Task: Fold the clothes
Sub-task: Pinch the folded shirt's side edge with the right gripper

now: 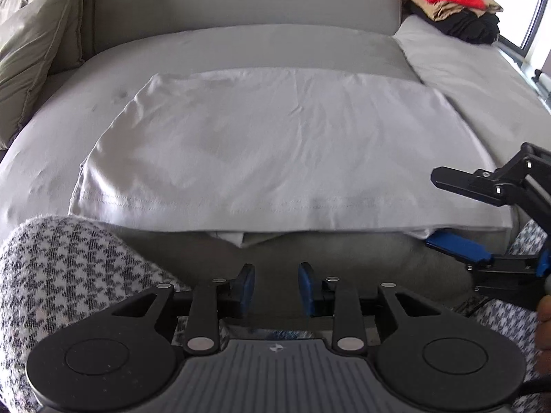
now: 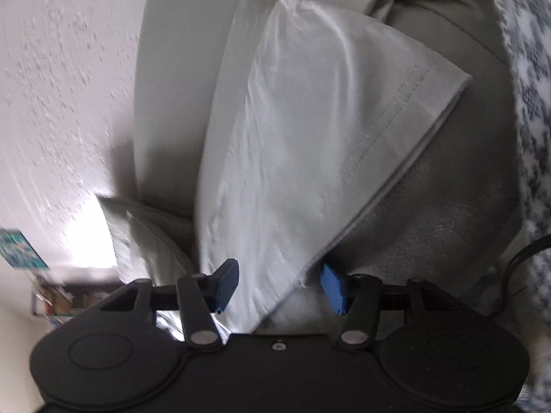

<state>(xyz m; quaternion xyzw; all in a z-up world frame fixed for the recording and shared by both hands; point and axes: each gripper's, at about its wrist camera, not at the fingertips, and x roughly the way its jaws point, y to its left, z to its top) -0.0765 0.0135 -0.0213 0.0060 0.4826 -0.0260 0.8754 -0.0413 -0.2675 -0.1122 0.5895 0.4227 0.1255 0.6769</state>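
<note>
A white garment (image 1: 275,144) lies folded flat on the grey sofa seat (image 1: 69,144), its stitched hem along the seat's front edge. My left gripper (image 1: 277,287) hovers just in front of that hem, open, with nothing between its blue pads. My right gripper (image 1: 444,211) reaches in from the right at the garment's near right corner, rolled on its side, one finger above the cloth and one below. In the right wrist view the garment (image 2: 310,120) runs its hemmed corner between the jaws of the right gripper (image 2: 279,287), which stand apart without pressing on it.
A stack of folded clothes (image 1: 454,3), red on tan on black, sits at the sofa's back right. A beige cushion (image 1: 34,41) leans at the left. The person's houndstooth-patterned clothing (image 1: 62,275) fills the near left and right. A window lies at the far right.
</note>
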